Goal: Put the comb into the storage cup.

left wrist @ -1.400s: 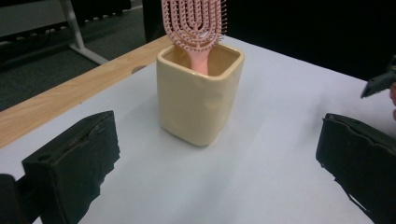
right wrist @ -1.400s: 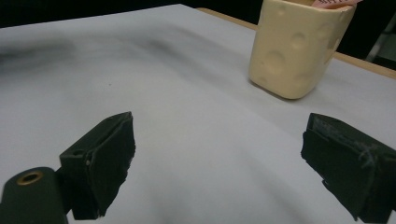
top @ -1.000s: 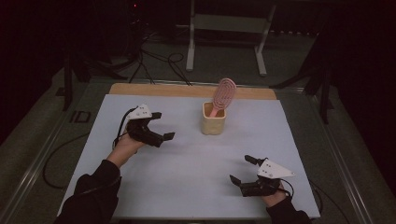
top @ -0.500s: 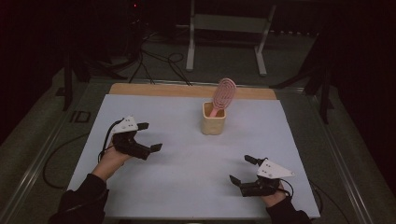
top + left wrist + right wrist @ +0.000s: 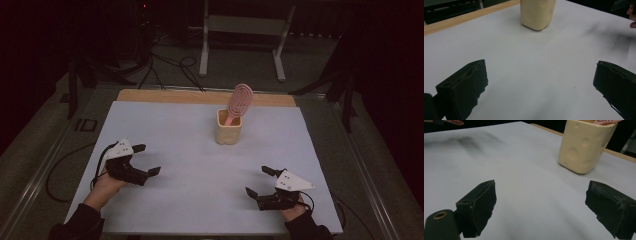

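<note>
on the white table (image 5: 200, 200), the cup (image 5: 228, 127) stands well beyond both grippers' released jaws.

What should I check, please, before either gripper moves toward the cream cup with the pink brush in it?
1. Left gripper jaws open and empty: ok.
2. Right gripper jaws open and empty: ok.
3. Cream cup stands upright on the white table cover: ok.
4. Pink brush sits in the cup, head up, leaning toward the right: ok.
5. Table cover between each gripper and the cup free of other things: ok.
6. How firmly the brush handle sits inside the cup: cannot tell, the cup wall hides it.
</note>
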